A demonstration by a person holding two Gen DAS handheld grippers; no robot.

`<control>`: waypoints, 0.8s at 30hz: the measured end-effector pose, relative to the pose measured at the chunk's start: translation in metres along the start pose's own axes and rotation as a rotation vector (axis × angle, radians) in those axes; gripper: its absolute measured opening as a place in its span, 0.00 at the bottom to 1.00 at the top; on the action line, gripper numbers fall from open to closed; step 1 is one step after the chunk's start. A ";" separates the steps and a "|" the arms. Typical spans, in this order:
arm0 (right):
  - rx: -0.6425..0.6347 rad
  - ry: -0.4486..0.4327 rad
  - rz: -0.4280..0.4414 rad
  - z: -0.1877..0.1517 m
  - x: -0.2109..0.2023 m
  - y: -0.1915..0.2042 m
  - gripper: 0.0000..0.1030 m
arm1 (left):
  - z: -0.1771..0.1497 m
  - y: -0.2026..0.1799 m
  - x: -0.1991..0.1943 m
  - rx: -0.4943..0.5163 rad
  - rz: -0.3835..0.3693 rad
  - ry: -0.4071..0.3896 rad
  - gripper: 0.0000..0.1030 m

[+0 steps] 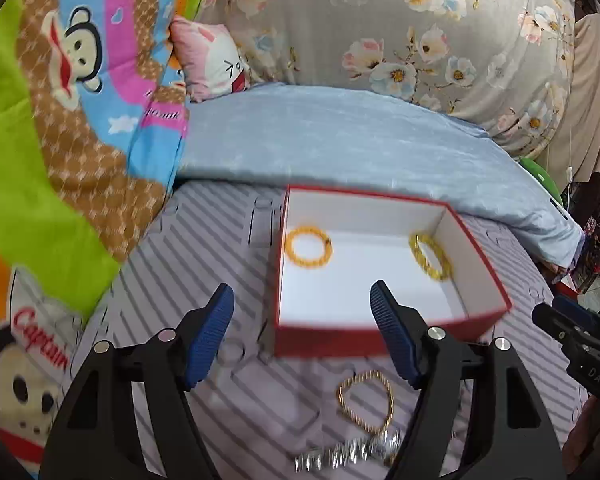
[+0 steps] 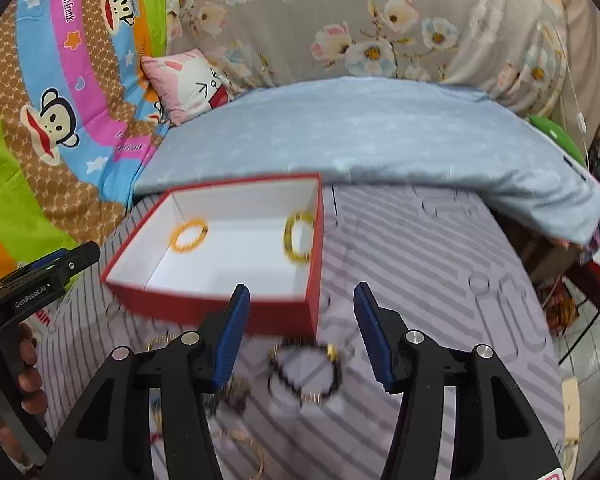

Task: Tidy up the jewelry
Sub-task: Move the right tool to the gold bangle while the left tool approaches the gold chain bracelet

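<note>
Box: your red cardboard box with the white inside [image 1: 485, 280] sits open on the grey striped mat [image 1: 204, 248], just ahead of both tongs.
Left tongs: your left gripper [image 1: 302, 334] stands wide, blue ribbed pads [image 1: 210, 336] apart, nothing between them; its right pad overlaps the box's near wall in the left wrist view.
Right tongs: your right gripper [image 2: 300, 334] stands moderately wide and holds nothing; the box's near right corner lies just beyond its left pad.
In the box, left: an orange beaded bracelet [image 1: 309, 247] lies flat on the white floor, ahead of your left tongs, near the box's left wall.
In the box, right: a yellow-gold beaded bracelet [image 1: 431, 255] lies against the right wall, well apart from the orange one.
Below the left tongs: a thin gold ribbed bangle [image 1: 366, 400] lies on the mat between the box and the tong bodies, nearer the right finger; a row of clear crystal beads [image 1: 348, 454] lies just under it, touching its lower end.
Below the right tongs: a black beaded bracelet with gold accents [image 2: 306, 372] lies on the mat between your two fingers, just short of the box; it is blurred.
Behind the left finger of the right tongs: more small jewelry [image 2: 236, 396], too blurred to tell apart.
Surroundings: a pale blue blanket [image 1: 340, 136] beyond the box.
</note>
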State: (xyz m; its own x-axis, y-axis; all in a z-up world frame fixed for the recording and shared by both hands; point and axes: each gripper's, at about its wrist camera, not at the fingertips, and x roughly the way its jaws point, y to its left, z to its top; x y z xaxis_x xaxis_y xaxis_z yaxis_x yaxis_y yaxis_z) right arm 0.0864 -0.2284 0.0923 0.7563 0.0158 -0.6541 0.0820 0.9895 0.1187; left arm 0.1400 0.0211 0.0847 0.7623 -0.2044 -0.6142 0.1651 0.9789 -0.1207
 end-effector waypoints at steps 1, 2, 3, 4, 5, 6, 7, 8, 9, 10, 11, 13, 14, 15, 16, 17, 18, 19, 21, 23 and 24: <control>0.007 0.011 0.004 -0.009 -0.003 -0.001 0.51 | -0.007 0.000 -0.003 0.001 0.003 0.007 0.65; 0.017 0.026 0.006 -0.019 -0.005 -0.001 0.51 | -0.016 0.001 -0.007 0.000 0.004 0.015 0.65; 0.022 0.036 0.009 -0.027 -0.006 -0.002 0.51 | -0.024 0.001 -0.010 -0.001 0.002 0.025 0.65; 0.032 0.051 0.011 -0.037 -0.008 -0.002 0.51 | -0.034 0.001 -0.013 -0.004 -0.001 0.034 0.65; 0.042 0.061 0.014 -0.044 -0.009 -0.003 0.51 | -0.041 0.002 -0.014 -0.008 -0.002 0.042 0.65; 0.050 0.072 0.018 -0.052 -0.010 -0.004 0.51 | -0.048 0.002 -0.015 -0.014 -0.003 0.055 0.65; 0.056 0.083 0.018 -0.059 -0.010 -0.005 0.51 | -0.054 0.003 -0.014 -0.021 -0.005 0.068 0.65; 0.059 0.094 0.018 -0.066 -0.010 -0.005 0.51 | -0.063 0.004 -0.013 -0.034 -0.006 0.087 0.65; 0.059 0.105 0.017 -0.072 -0.010 -0.004 0.51 | -0.068 0.005 -0.013 -0.040 -0.010 0.096 0.65; 0.055 0.109 0.010 -0.078 -0.011 -0.002 0.51 | -0.075 0.005 -0.012 -0.048 -0.008 0.107 0.65; 0.048 0.112 0.001 -0.083 -0.012 0.000 0.51 | -0.079 0.005 -0.013 -0.052 -0.002 0.110 0.65; 0.039 0.113 0.000 -0.091 -0.015 0.003 0.51 | -0.086 0.004 -0.015 -0.047 0.017 0.105 0.65; 0.037 0.113 0.003 -0.094 -0.016 0.003 0.51 | -0.090 0.003 -0.017 -0.044 0.024 0.101 0.65; 0.034 0.115 0.007 -0.097 -0.016 0.006 0.51 | -0.093 0.002 -0.018 -0.040 0.022 0.101 0.65; 0.031 0.117 0.012 -0.099 -0.017 0.007 0.51 | -0.096 -0.001 -0.018 -0.036 0.025 0.102 0.65; 0.027 0.123 0.016 -0.101 -0.016 0.010 0.51 | -0.099 -0.003 -0.018 -0.028 0.027 0.103 0.65; 0.024 0.127 0.019 -0.102 -0.015 0.012 0.51 | -0.102 -0.006 -0.018 -0.018 0.032 0.103 0.65; 0.019 0.131 0.022 -0.104 -0.014 0.014 0.51 | -0.103 -0.008 -0.018 -0.008 0.039 0.100 0.65; 0.002 0.136 0.020 -0.107 -0.011 0.019 0.51 | -0.106 -0.013 -0.018 0.011 0.042 0.095 0.65; -0.014 0.135 0.012 -0.109 -0.010 0.024 0.50 | -0.107 -0.014 -0.020 0.007 0.026 0.088 0.65; -0.015 0.138 0.016 -0.109 -0.009 0.024 0.49 | -0.107 -0.014 -0.020 0.003 0.020 0.085 0.65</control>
State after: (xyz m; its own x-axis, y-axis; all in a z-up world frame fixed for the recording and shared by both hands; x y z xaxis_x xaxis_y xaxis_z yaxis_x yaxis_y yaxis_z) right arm 0.0108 -0.1888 0.0192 0.6606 0.0505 -0.7491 0.0597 0.9910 0.1195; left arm 0.0554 0.0124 0.0156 0.7097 -0.1829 -0.6803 0.1525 0.9827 -0.1050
